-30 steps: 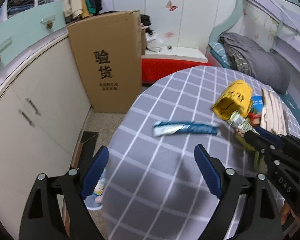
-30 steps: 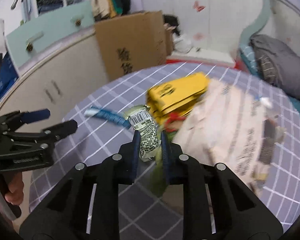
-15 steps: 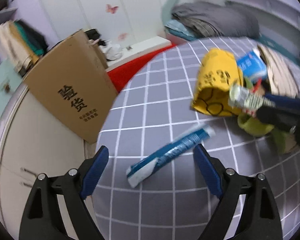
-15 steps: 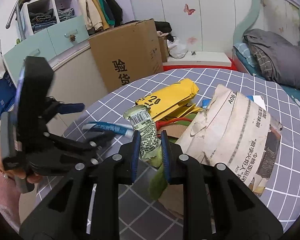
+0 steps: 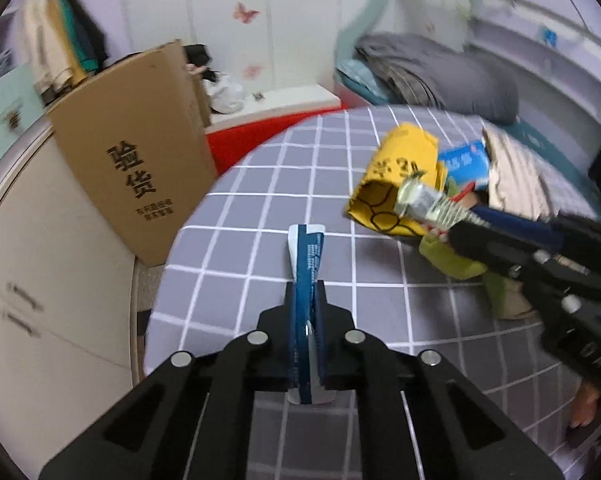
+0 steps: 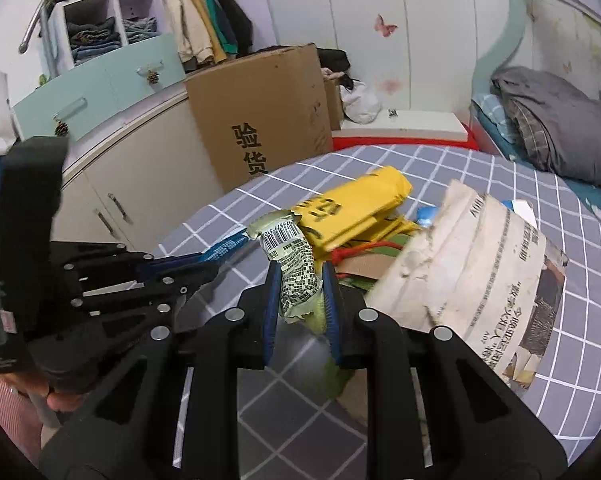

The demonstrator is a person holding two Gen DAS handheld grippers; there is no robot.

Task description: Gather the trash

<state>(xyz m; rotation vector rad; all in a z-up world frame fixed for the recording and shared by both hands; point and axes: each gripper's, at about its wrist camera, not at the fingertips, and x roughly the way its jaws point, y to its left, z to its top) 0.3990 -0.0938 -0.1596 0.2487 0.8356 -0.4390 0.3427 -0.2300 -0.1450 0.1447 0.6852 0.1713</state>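
While the left claw (image 5: 305,296) has just closed on a flat blue wrapper (image 5: 306,256), its white end points to twelve o'clock. The right claw (image 6: 300,292) grips a crumpled, barcode-printed wrapper (image 6: 294,264) over the checked desk (image 5: 236,248).

A home bedroom: bed (image 6: 548,128) with folded bedding, hanging clothes (image 6: 204,32), butterfly-decorated wardrobe (image 6: 380,40).
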